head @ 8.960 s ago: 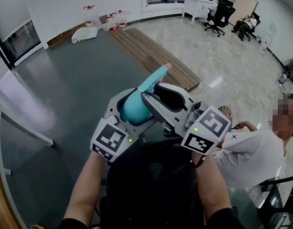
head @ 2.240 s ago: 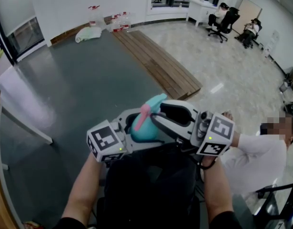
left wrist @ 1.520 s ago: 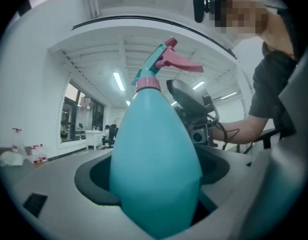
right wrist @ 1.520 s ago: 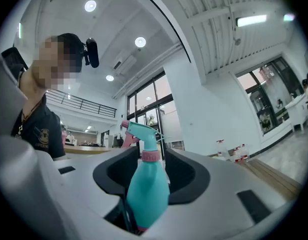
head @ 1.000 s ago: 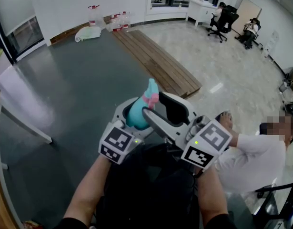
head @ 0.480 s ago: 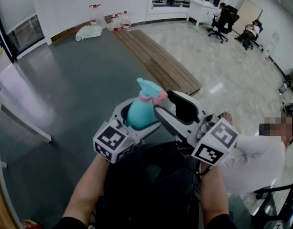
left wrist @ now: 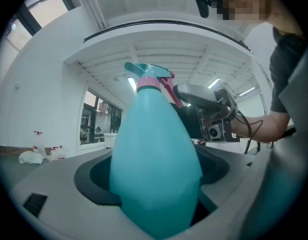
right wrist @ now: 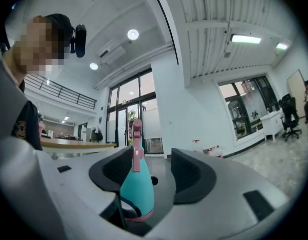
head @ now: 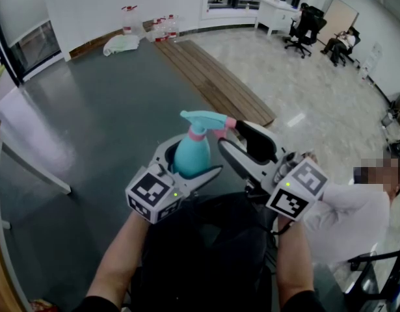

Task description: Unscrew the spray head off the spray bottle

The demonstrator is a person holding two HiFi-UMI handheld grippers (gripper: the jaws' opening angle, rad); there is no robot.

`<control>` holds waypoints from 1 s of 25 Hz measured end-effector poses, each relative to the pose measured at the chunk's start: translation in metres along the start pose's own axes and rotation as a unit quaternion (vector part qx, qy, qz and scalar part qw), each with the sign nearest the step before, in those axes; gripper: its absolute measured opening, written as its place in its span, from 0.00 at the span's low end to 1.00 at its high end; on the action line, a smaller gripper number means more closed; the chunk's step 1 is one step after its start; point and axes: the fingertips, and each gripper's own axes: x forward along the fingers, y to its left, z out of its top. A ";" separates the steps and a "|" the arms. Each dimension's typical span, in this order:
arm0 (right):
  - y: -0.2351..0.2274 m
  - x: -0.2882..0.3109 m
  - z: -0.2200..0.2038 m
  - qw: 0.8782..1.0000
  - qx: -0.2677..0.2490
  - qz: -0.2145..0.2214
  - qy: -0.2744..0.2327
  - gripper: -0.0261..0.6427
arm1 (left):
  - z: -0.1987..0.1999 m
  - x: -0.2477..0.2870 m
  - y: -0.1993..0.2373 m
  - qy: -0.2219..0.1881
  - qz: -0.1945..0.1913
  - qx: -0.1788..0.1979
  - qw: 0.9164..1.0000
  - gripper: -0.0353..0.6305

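Observation:
A teal spray bottle (head: 188,155) stands upright with my left gripper (head: 190,162) shut on its body. Its teal spray head (head: 203,117) sits on a pink collar (head: 197,135), nozzle pointing left and pink trigger toward the right. My right gripper (head: 229,134) is open just right of the head, jaw tips beside the trigger. In the right gripper view the spray head (right wrist: 136,184) stands between the spread jaws of the right gripper (right wrist: 154,166), close to the left pad and apart from the right one. The bottle (left wrist: 156,169) fills the left gripper view, held by the left gripper (left wrist: 156,194).
Below is a dark grey floor (head: 102,109), with wooden boards (head: 216,80) lying further off. A person in a white shirt (head: 346,213) sits close at the right. A white table edge (head: 30,164) runs at the left. Bottles (head: 157,26) stand by the far wall.
My right gripper has let go of the spray head and drawn back to the right. The bottle has tipped more upright, its nozzle now pointing left.

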 end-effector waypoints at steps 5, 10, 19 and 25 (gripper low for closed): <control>0.006 -0.003 0.002 1.000 0.002 -0.005 -0.011 0.39 | -0.007 0.001 0.007 0.017 0.036 0.008 0.999 0.71; 0.022 -0.004 0.017 0.999 -0.005 -0.004 -0.034 0.39 | -0.010 0.003 0.018 0.030 0.062 0.011 0.998 0.71; 0.033 0.025 -0.014 1.000 0.003 -0.017 0.023 0.36 | -0.010 0.001 0.021 0.028 0.094 0.025 0.995 0.71; 0.026 0.030 -0.018 0.999 0.015 -0.040 0.028 0.36 | -0.012 0.005 0.010 0.036 0.091 0.037 0.994 0.71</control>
